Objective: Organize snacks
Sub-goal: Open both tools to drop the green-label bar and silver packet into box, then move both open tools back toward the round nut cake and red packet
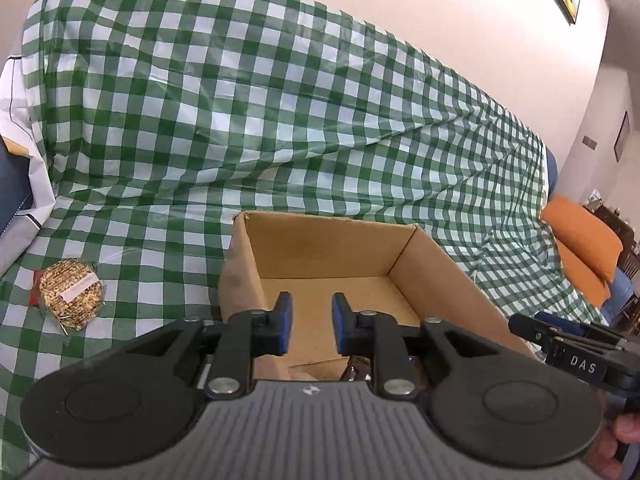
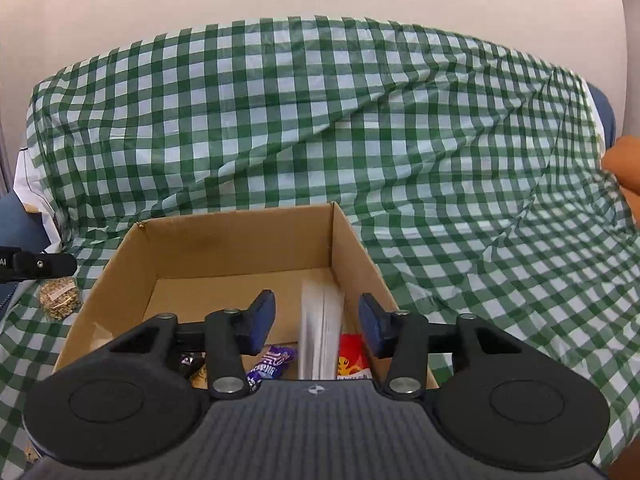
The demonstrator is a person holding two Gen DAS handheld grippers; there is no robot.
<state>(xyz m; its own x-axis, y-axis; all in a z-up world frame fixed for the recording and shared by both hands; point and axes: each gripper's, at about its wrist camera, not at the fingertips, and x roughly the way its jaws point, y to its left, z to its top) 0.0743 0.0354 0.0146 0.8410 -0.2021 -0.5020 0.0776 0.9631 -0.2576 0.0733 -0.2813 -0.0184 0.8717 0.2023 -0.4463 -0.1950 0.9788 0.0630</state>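
Cardboard box (image 2: 240, 248) on the cloth (image 2: 360, 120); snack packets (image 2: 276, 360) inside, round snack (image 1: 70, 300) to its left

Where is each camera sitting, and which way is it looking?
Left wrist: sits on the left gripper, looks down into the box; the right gripper and a thumb peek in.
Right wrist: sits on the right gripper, above the box and a falling white packet; the left gripper's tip shows.
Both share the box, the round snack and the checked cloth.
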